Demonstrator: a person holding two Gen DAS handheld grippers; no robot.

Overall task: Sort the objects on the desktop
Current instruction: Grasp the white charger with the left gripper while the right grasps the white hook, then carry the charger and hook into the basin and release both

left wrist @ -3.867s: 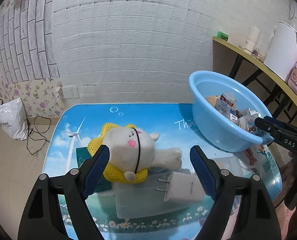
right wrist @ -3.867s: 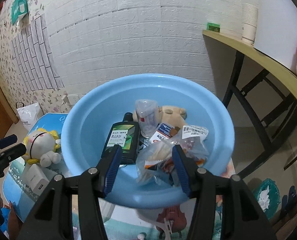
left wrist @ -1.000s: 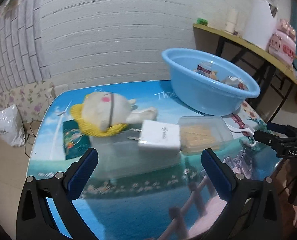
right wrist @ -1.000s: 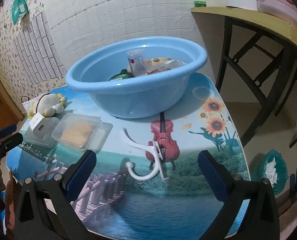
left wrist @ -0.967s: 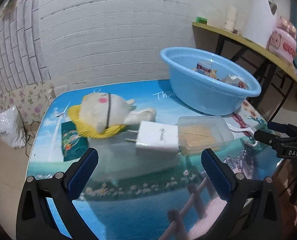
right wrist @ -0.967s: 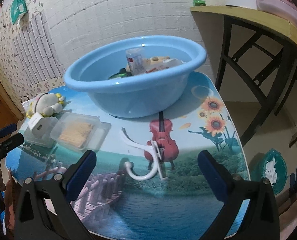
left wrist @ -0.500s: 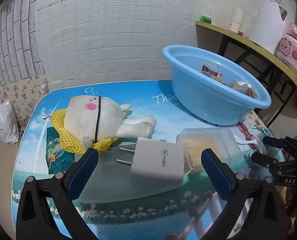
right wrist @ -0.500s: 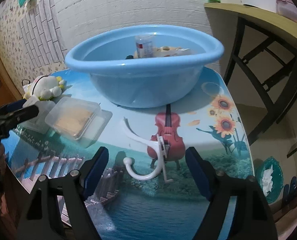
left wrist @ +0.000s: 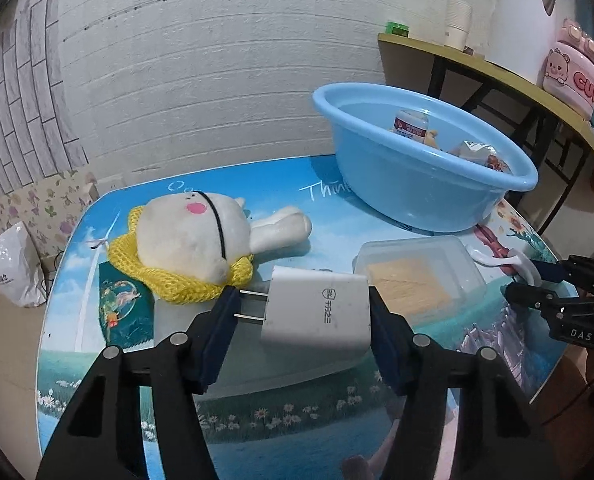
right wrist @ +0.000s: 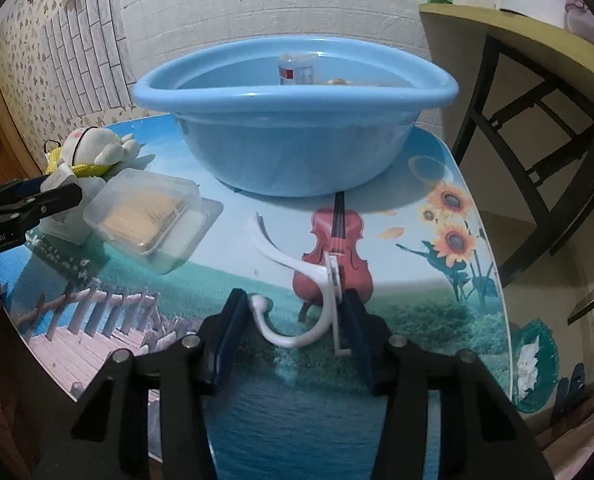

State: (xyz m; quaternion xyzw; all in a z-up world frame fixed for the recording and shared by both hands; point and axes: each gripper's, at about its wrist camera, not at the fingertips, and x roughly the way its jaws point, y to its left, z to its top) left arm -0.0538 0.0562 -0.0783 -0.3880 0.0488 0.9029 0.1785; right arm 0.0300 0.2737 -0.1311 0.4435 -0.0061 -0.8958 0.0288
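Note:
My left gripper (left wrist: 303, 322) has its jaws around a white plug charger (left wrist: 317, 310) that lies on a clear box; the right pad touches it, the left pad is by its prongs. A cream plush toy (left wrist: 201, 236) with a yellow knit collar lies behind it. My right gripper (right wrist: 293, 336) has its jaws around a white plastic hook (right wrist: 297, 280) on the table, both pads at its sides. The blue basin (right wrist: 293, 140) stands behind and holds a bottle and packets. A clear box of toothpicks (right wrist: 145, 210) lies at the left.
The picture-printed table (right wrist: 437, 240) ends close at the right and front. A yellow shelf on a black frame (left wrist: 497, 76) with a kettle and cups stands to the right. A white bag (left wrist: 7, 264) sits on the floor at left.
Both grippers moved forward and down. The left jaws narrowed around the charger and the right jaws narrowed around the hook.

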